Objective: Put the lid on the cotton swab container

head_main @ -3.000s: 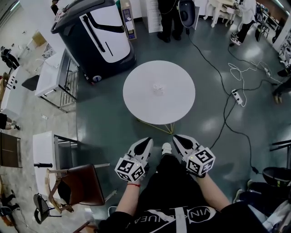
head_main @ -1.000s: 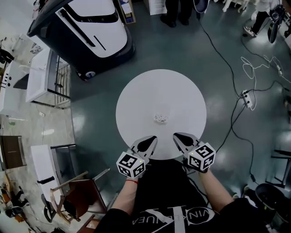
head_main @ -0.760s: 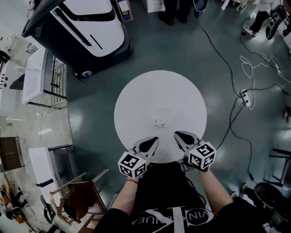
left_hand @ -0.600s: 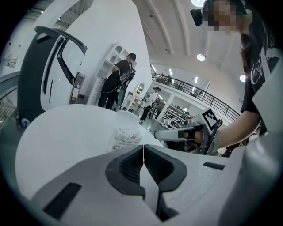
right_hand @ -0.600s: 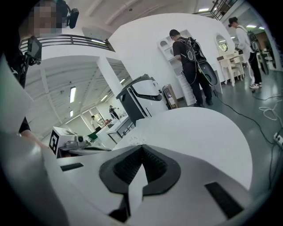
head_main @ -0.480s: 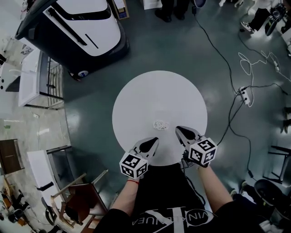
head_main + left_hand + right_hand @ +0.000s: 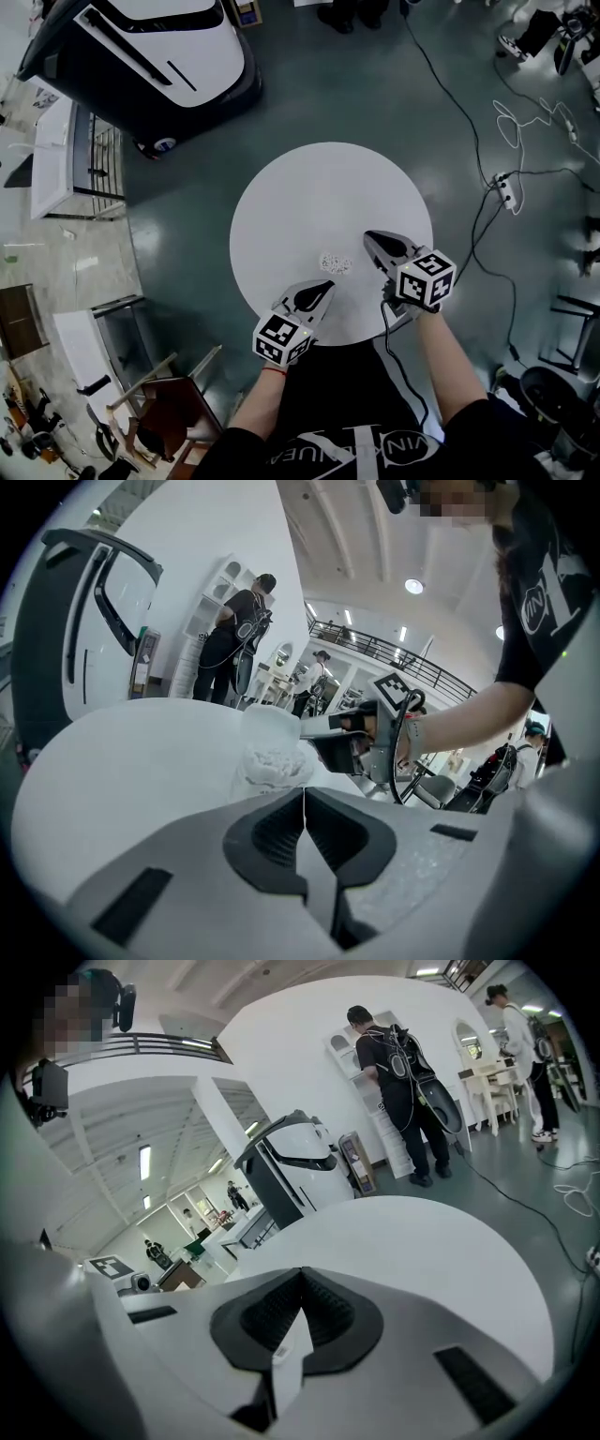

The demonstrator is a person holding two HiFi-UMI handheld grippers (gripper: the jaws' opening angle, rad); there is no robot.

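"What are the two grippers doing, from where you stand?"

"The left gripper [image 7: 325, 285] is over the desk's [image 7: 319, 192] near rim, about 6 o'clock on the round top. Its fingers [image 7: 262, 836] are pressed together with nothing between them. The right gripper [image 7: 367, 236] is further in, around 4 o'clock. Its fingers [image 7: 342, 1321] are also closed on nothing."

"And the cotton swab container?"

"The cotton swab container [image 7: 335, 263] stands upright on the desk between the two sets of tips, roughly halfway from the centre toward 6 o'clock. It is a small clear tub with white swabs bunched inside. The left gripper points straight at it from a little way back. The right gripper's tips are just beside it on the 3 o'clock side, and I can't tell whether they touch. I can't make out a lid from here."

"What else is on the desk?"

"Only the container, as far as I can see. On the dark floor there's a wooden chair [image 7: 173, 405] at 8 o'clock. A power strip [image 7: 507, 190] trails black cable at 3 o'clock, and a white trolley [image 7: 64, 155] is at 9 to 10 o'clock. A big black-and-white machine [image 7: 159, 52] is at 11 o'clock. At 12 o'clock, by the far edge, I can see somebody's feet [image 7: 339, 15]."
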